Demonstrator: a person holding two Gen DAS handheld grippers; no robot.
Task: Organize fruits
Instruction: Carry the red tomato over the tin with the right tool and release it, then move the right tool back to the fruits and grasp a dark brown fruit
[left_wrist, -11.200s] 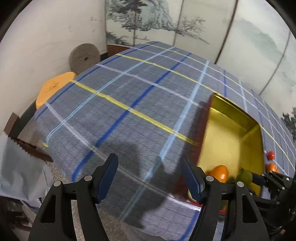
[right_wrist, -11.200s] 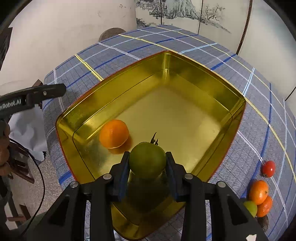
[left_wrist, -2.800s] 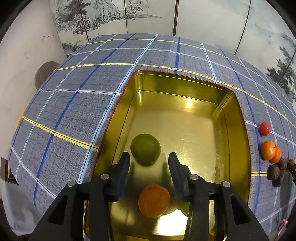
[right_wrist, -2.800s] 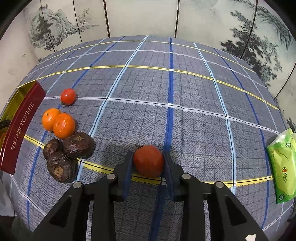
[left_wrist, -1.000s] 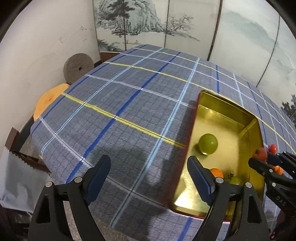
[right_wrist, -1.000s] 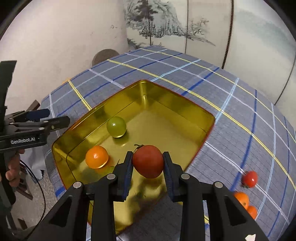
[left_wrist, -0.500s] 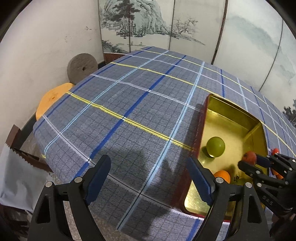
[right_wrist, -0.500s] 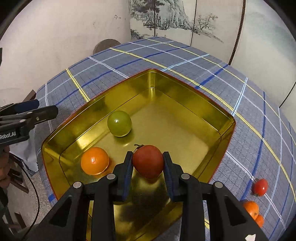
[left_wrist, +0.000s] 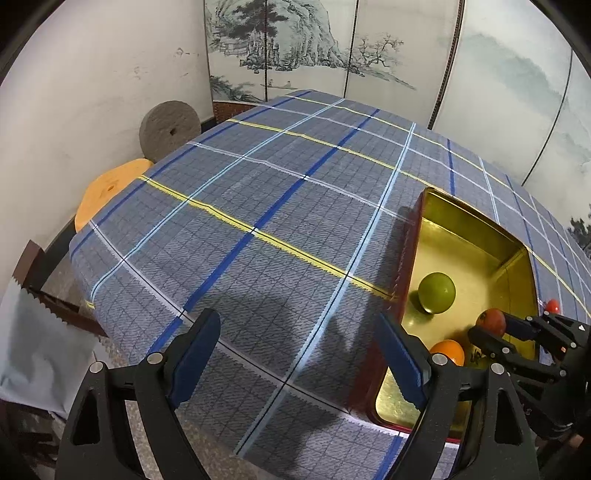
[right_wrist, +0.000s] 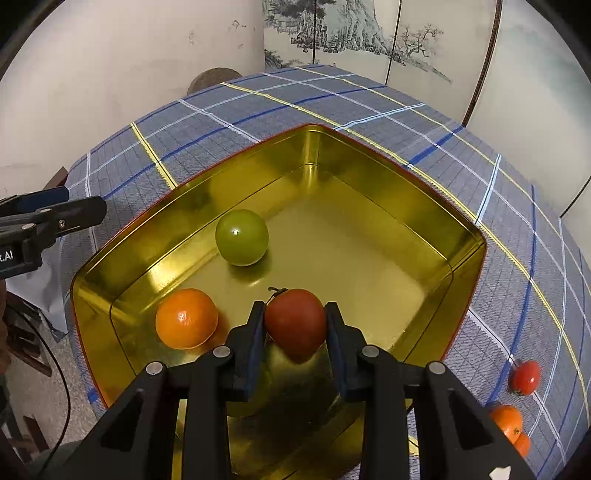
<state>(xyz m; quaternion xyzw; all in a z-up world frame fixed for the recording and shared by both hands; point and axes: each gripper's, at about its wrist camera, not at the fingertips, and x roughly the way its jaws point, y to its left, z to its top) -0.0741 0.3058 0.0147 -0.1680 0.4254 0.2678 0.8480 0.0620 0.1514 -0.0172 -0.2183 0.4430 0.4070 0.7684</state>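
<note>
holding a red tomato (right_wrist: 295, 321) between its blue pads, the right gripper (right_wrist: 295, 325) hung low inside the gold tin (right_wrist: 391, 192), clenched on the fruit at about 6 o'clock of the tin's floor. an orange (right_wrist: 186, 318) sat just beside it at 9 o'clock, and a green fruit (right_wrist: 242, 237) lay further in, toward 11 o'clock. the left gripper (left_wrist: 299, 354) stood wide and empty over the checked tablecloth (left_wrist: 258, 206), at 9 o'clock of the tin and clear of it.

whether the tomato already touched the floor could not be told, and that was the main risk. let go from any height, a round, smooth fruit would likely roll on slick metal and knock the orange, or run to a wall. the soft skin could also bruise or split if the pads squeezed harder or pressed it down onto the hard bottom. opening too little might drag it along on the way out.

the tin was a shallow, rounded-corner rectangle, mirror-bright gold inside with a red outer edge. the tomato looked matte and slightly flattened, with a dry stem on top; the orange was dimpled and glossy, the green fruit smooth and shiny. 1 small tomato (right_wrist: 525, 377) and 2 more oranges (right_wrist: 506, 422) waited on the woven cloth at 4 o'clock of the tin.
</note>
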